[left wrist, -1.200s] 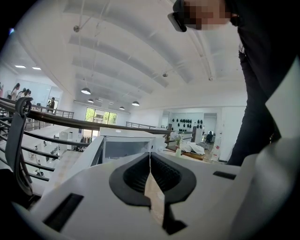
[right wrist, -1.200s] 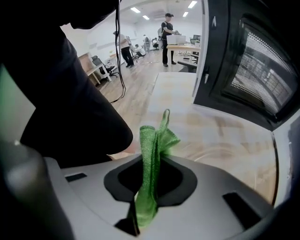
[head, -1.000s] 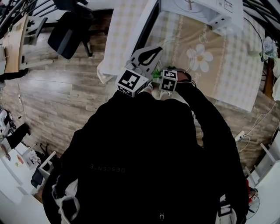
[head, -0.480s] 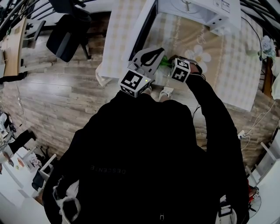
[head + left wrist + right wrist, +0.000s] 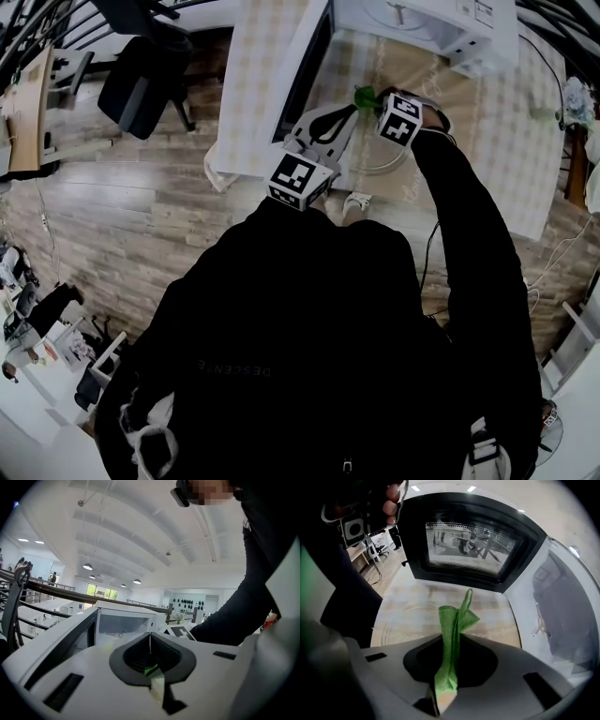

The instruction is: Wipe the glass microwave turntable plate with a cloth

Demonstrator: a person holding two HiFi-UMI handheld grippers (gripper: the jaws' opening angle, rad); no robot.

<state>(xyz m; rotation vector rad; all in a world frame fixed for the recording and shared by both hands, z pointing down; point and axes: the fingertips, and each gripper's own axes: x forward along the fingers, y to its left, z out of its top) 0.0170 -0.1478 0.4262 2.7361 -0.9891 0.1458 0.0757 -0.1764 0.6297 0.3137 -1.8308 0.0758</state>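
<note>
Checked table (image 5: 506, 141) carrying white microwave (image 5: 422, 19), door (image 5: 468, 541) swung open. Glass turntable plate (image 5: 401, 620) flat on the tablecloth before the door. Left gripper (image 5: 150, 637): jaws pressed together, nothing seen between. Right gripper (image 5: 454, 637): jaws clamped on green cloth (image 5: 452, 616), its tip over the plate.
</note>
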